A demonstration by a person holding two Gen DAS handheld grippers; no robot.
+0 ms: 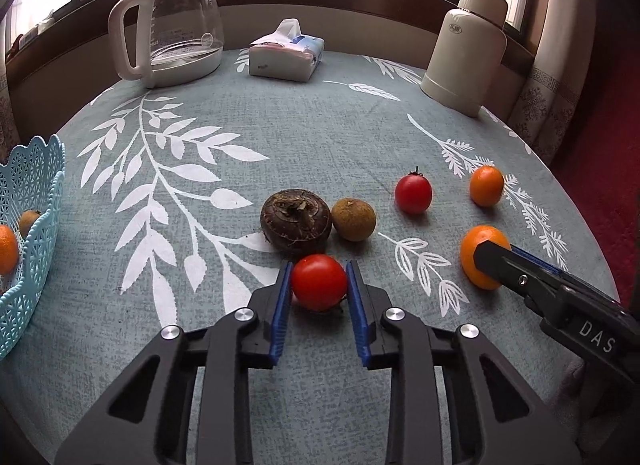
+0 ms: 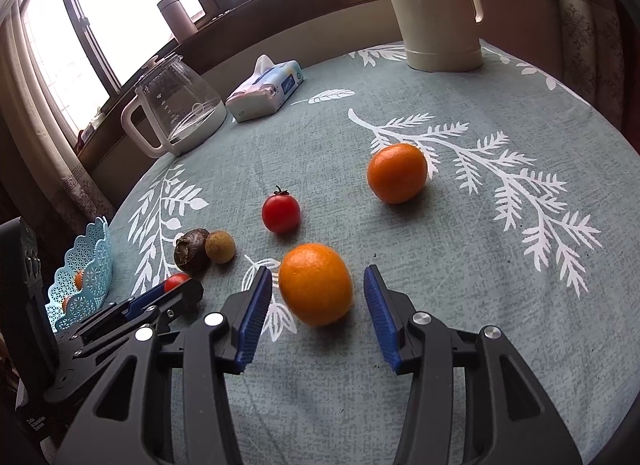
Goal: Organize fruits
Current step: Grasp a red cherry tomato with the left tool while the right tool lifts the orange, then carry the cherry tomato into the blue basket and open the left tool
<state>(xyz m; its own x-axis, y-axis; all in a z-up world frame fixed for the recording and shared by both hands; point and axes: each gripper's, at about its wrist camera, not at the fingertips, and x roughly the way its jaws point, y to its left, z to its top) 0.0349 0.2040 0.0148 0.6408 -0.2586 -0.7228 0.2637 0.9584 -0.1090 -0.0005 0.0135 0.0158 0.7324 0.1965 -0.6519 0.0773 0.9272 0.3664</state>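
**Both tools at fruit, basket off to the left**

Your left tool (image 1: pixel 319 285) is clamped on a tomato (image 1: pixel 319 282), right in front of the brown bulb (image 1: pixel 296 220). Your right tool (image 2: pixel 318 297) is spread apart around an orange (image 2: pixel 316 284), pads not touching. Blue basket (image 1: pixel 38 201) sits at the table's (image 1: pixel 312 129) left edge.

Your left tongs (image 1: pixel 319 285) were closed with both blue pads touching a tomato (image 1: pixel 319 282), while your right tongs (image 2: pixel 318 297) stood parted around an orange (image 2: pixel 316 284).
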